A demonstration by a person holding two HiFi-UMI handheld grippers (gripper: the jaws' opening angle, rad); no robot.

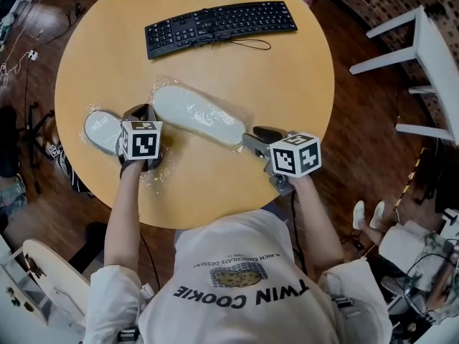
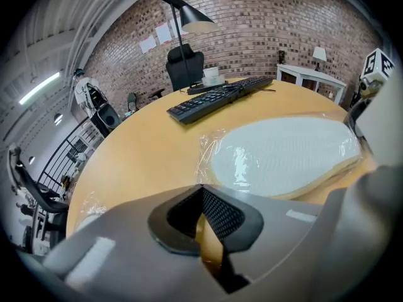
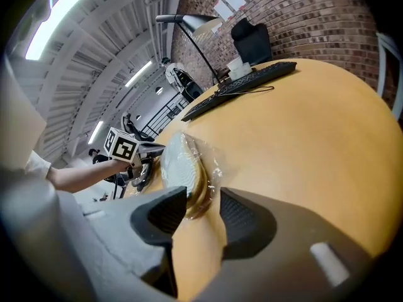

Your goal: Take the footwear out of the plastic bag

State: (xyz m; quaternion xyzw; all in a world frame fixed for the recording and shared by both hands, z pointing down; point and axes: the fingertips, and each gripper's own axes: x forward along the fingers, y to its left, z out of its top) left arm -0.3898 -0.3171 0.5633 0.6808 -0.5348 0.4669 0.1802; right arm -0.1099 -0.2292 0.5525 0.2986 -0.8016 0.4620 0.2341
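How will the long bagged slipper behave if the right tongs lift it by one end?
The slipper looks thin and flat, so probably light, and it may droop when held at one end. Its plastic bag is glossy and loose, so the right tongs might slip or catch film alone.

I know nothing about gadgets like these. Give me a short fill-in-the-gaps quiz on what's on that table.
1. The wooden table is ___ in shape.
2. At its far side lies a black ___.
3. The long slipper lies wrapped in clear ___.
4. The right gripper, at the slipper's end, has its jaws not shut but ___.

Missing words: round; keyboard; plastic; open.
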